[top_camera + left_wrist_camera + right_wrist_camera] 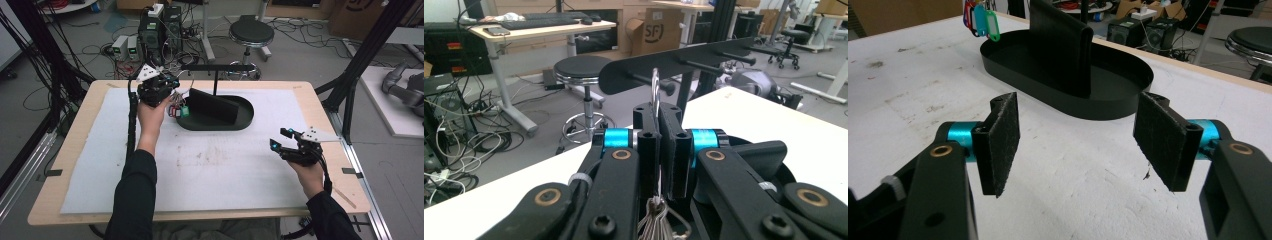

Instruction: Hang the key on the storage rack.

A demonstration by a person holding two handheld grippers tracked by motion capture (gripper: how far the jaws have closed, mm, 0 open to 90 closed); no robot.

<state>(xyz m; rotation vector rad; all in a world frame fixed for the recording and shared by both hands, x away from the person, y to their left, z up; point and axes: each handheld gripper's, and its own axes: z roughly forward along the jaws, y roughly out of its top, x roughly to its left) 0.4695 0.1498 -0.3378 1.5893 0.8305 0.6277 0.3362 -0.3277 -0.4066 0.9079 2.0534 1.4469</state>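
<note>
The left gripper (167, 95), upper left of centre, pinches a silver key ring (655, 87) with coloured tags (179, 111) below the black peg rack (684, 62). Next, I'd guess, the ring must be lifted onto a peg. The right gripper (1083, 145), lower right, rests with fingers wide and empty.

Overhead plus two jaw-close views, tray (247, 116) shared.

Tray (246, 116) on table (90, 150), keys (178, 111) left of tray

The left gripper (659, 150) hides most of the key ring (655, 92); just its top loop peeks out above the jaws. The tags (979, 20) far past the right gripper (1083, 145) are cut off at the top edge.
</note>
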